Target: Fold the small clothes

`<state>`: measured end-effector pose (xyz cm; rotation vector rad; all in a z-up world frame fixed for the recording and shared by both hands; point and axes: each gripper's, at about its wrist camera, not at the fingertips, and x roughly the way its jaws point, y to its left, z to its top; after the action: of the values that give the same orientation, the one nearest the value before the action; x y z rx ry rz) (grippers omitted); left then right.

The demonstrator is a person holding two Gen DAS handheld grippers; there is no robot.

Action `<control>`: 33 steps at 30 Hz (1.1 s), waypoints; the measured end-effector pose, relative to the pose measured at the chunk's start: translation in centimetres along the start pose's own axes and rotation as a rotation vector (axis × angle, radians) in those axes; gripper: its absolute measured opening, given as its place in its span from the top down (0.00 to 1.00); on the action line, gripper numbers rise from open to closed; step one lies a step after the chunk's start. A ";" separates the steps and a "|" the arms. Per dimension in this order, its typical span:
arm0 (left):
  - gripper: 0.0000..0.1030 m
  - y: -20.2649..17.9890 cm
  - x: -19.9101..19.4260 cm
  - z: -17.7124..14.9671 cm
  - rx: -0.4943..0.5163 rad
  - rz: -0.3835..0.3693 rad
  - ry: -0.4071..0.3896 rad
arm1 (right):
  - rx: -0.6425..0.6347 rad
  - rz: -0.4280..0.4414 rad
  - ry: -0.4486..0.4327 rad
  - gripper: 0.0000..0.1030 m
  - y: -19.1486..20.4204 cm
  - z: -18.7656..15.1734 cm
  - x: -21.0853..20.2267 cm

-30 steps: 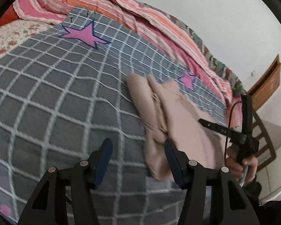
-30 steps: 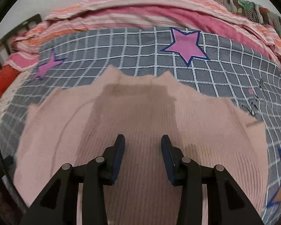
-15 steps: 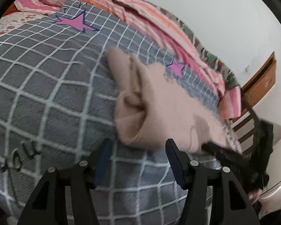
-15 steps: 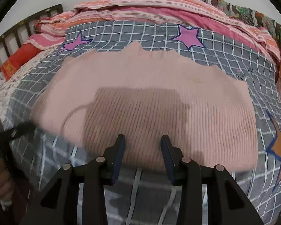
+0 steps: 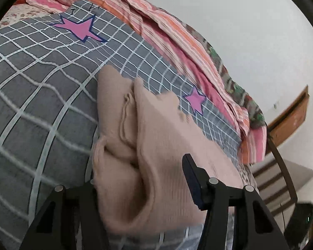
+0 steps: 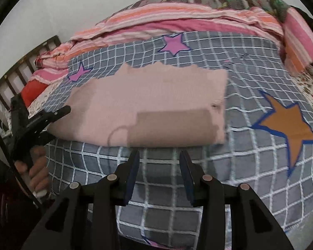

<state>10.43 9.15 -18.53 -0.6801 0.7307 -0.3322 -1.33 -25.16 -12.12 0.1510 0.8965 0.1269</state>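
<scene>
**Getting a clean bite on the near end of the pink knit**

The pink knit garment [image 6: 148, 106] lies folded on the grey checked blanket [image 6: 250, 166], filling the middle of the right wrist view as a flat rectangle; in the left wrist view its bunched, layered end [image 5: 123, 166] sits low and centre, spilling between the fingers.

The left gripper [image 5: 141, 183] has its jaws apart and straddles that thick end: the right finger [image 5: 192, 179] stands clear at lower centre-right, while the other finger is hidden behind the cloth. Nothing is pinched yet, as far as can be judged. Seen from the right wrist camera at centre left, the same tool [image 6: 41, 120] reaches the garment's short edge.

The right gripper [image 6: 159, 173] is spread open at lower centre of its frame, just short of the garment's near long edge and touching no cloth.

To do this step well, the left gripper likely needs to go deep enough that all stacked layers sit between the pads before closing; catching only the top layer would peel the fold open. The loose roll at lower left of the left view looks apt to slip out. The right gripper should probably pin or take the near edge, so the knit does not drag across the blanket.
</scene>
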 end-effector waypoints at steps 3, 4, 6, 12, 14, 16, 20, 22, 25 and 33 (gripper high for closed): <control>0.50 0.0 0.7 0.7 -0.047 0.028 -0.034 | 0.040 0.003 -0.015 0.61 -1.6 -0.4 -0.9; 0.50 -0.1 0.9 0.9 -0.056 0.045 -0.041 | 0.052 0.000 -0.018 0.61 -2.1 -0.5 -1.1; 0.57 -0.1 1.3 1.4 -0.081 0.083 -0.050 | 0.077 -0.005 -0.019 0.61 -3.3 -0.9 -1.3; 0.80 -2.2 0.9 2.6 -0.022 0.187 -0.031 | 0.128 -0.044 -0.037 0.61 -7.0 -2.0 -2.0; 0.80 -3.9 0.6 3.0 0.019 0.222 -0.040 | 0.151 -0.041 -0.046 0.61 -8.5 -2.4 -2.3; 0.81 -6.1 0.6 3.5 0.053 0.241 -0.051 | 0.181 -0.038 -0.051 0.61 -9.9 -2.7 -2.5; 0.81 -12.5 1.5 3.8 0.155 0.283 -0.076 | 0.237 -0.033 -0.069 0.61 -12.6 -3.3 -3.0; 0.82 -15.7 2.3 3.5 0.219 0.289 -0.076 | 0.256 -0.035 -0.080 0.61 -13.7 -3.7 -3.5; 0.82 -21.1 4.2 2.4 0.307 0.283 -0.061 | 0.270 -0.071 -0.098 0.61 -15.1 -4.1 -4.8; 0.82 -28.7 12.4 -8.7 0.510 0.202 0.141 | 0.321 -0.155 -0.117 0.61 -18.3 -5.9 -7.6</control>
<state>11.67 -22.17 -10.14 -0.0998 0.8010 -0.3646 -9.84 -43.97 -13.27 0.3827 0.8044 -0.1706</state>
